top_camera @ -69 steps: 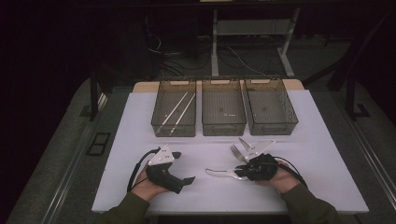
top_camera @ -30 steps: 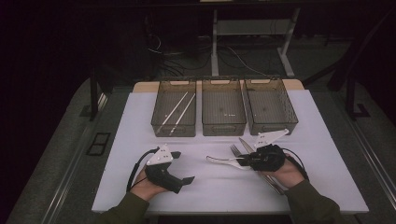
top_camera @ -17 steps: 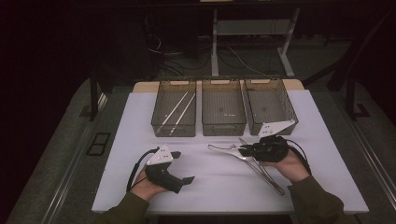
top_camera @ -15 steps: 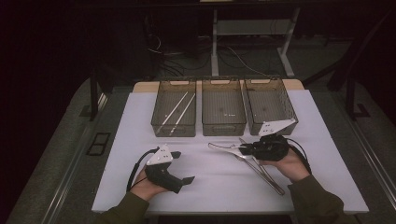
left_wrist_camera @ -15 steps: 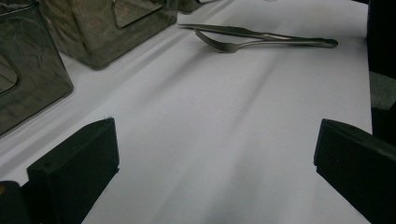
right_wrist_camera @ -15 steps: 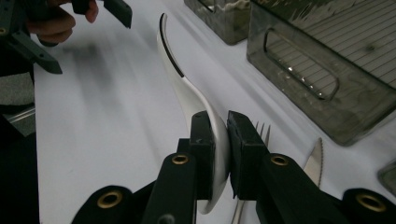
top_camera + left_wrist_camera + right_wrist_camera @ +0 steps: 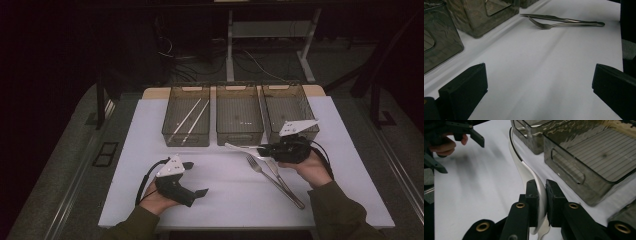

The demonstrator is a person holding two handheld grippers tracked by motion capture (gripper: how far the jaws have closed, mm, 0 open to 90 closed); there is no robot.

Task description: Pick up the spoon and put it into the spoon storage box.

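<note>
The right claw (image 7: 541,202) was clenched on a thin, curved white plastic spoon (image 7: 524,170) near its handle end; light, slippery, probably bendy

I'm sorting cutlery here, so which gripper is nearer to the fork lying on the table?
Right. The right gripper, shut on a white spoon, hovers just above the fork; the left gripper rests well off to the fork's left.

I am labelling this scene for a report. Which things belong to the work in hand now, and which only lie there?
In the work:
white spoon, clamped in the right gripper
three clear bins

Lying about:
fork and knife on the table
chopsticks in the left bin
left gripper, open, resting
</note>
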